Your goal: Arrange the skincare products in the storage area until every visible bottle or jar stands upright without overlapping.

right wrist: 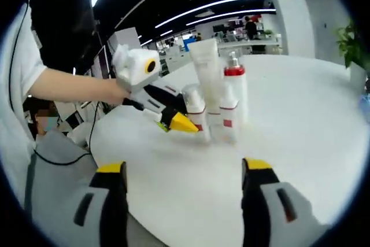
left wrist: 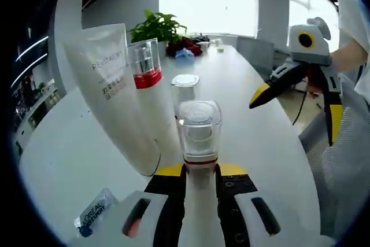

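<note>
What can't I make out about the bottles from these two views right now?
- Held bottle, left gripper view: its base is hidden between the left gripper.
- Small jar, left gripper view: lower part hidden by that bottle.
- Sachet: cut off by the edge.
- Bottle labels, right gripper view: too small to read.

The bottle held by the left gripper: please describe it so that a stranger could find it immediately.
On the white table a cluster of skincare products stands. The bottle is at the cluster's near edge, clamped between the left gripper's yellow-tipped jaws. Unlike the tall white tube beside it, it is a small white bottle with a clear square cap above a thin red band.
</note>
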`<state>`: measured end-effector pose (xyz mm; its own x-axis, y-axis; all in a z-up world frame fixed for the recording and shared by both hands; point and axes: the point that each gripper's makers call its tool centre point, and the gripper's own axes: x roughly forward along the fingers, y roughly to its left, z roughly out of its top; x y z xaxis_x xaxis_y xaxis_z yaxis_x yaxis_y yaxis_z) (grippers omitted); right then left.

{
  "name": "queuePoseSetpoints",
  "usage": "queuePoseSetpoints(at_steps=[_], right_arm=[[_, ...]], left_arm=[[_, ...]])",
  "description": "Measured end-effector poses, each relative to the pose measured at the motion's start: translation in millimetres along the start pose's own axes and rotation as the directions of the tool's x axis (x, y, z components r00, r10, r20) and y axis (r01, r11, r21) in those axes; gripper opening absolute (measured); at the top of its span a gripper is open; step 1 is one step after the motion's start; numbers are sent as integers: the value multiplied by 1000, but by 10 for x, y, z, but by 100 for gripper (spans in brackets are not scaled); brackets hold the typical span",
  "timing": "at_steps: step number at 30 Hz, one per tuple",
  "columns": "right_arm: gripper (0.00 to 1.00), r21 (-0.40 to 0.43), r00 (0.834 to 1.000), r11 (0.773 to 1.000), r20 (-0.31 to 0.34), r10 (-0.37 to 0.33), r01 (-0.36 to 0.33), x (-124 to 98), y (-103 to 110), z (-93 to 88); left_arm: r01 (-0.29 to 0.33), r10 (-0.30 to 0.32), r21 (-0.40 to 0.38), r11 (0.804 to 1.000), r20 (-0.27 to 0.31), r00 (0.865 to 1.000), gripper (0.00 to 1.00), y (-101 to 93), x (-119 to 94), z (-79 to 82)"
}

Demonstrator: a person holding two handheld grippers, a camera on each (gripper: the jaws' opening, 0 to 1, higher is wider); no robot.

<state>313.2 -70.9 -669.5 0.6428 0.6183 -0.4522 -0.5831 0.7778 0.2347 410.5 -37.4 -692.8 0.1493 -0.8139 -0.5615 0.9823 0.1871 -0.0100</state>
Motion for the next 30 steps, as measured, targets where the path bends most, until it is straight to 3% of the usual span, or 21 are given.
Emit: queuePoseSetpoints(at_steps=[16, 30], right_arm=[[81, 41, 999, 998, -10, -38, 38, -72, -45, -112], [81, 47, 999, 998, -15, -39, 39, -53, -25, -122]], left_arm=[[57, -58, 60, 997, 16, 998, 16, 69, 123, 80], [64, -65, 81, 995, 10, 998, 17, 124, 138, 82]])
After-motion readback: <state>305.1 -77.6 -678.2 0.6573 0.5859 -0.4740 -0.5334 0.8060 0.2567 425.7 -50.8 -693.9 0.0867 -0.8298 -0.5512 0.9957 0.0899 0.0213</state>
